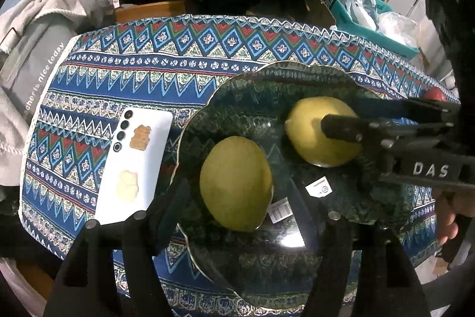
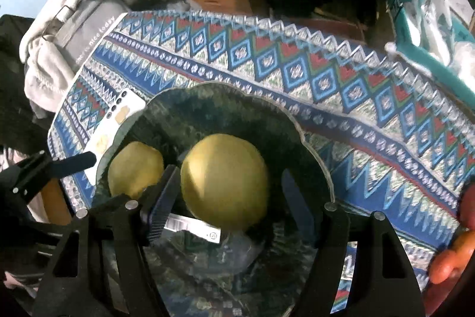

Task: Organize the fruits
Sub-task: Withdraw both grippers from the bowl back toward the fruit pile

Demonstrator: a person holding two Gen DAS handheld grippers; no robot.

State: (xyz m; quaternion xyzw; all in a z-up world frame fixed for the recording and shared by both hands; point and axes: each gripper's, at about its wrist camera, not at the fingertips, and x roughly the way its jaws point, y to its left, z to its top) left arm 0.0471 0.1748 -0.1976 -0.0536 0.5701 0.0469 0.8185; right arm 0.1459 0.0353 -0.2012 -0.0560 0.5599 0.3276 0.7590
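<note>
2 yellow fruits on dark glass plate (image 1: 207, 109): near fruit (image 1: 236, 183), far fruit (image 1: 314, 132). Red fruit (image 1: 435, 93) at tablecloth edge, not yet plated. Left gripper (image 1: 237, 216) released, straddling near fruit w/o contact. Right gripper (image 2: 228, 189) released round far fruit.

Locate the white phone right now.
In the left wrist view the white phone lies face down on the patterned tablecloth, left of the dark glass plate holding two yellow-green fruits.
</note>
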